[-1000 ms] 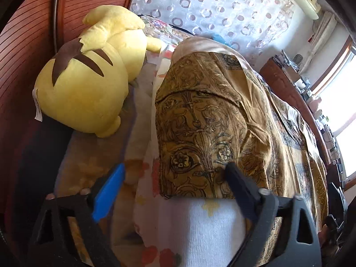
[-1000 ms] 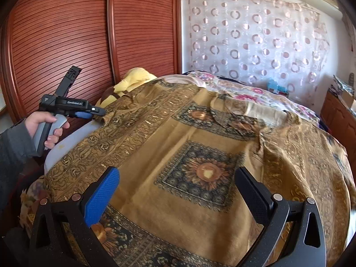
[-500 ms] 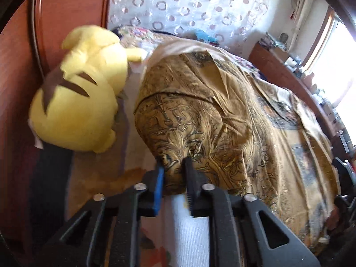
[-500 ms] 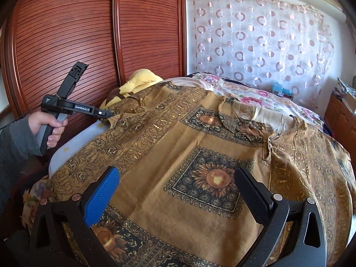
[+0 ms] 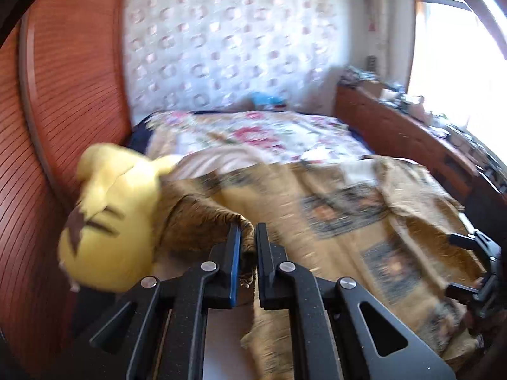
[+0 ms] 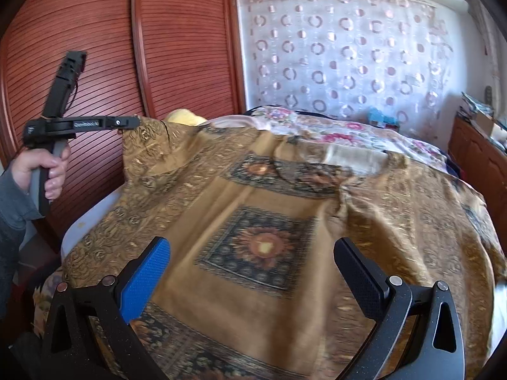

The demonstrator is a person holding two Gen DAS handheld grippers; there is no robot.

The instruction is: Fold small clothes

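A golden-brown patterned shirt (image 6: 396,209) lies spread over the bed, its neck opening toward the far side. In the left wrist view my left gripper (image 5: 247,231) has its jaws closing, with the pads pressing on a fold of the shirt's (image 5: 332,231) left sleeve edge. From the right wrist view that left gripper (image 6: 130,122) holds the cloth lifted off the bed, a hand (image 6: 47,167) on its handle. My right gripper (image 6: 252,245) hovers open over the shirt's near hem with nothing between its fingers. It also shows at the right rim as the right gripper (image 5: 456,266).
A yellow plush toy (image 5: 111,218) lies against the red-brown slatted wardrobe doors (image 6: 79,47) at the bed's left. A floral bedspread (image 5: 259,133) covers the far part of the bed. A wooden dresser (image 5: 396,133) with clutter runs along the right under a window.
My left gripper went from open around the sleeve end to shut on it, then rose and pulled the cloth up off the bed. The right gripper stayed in place.
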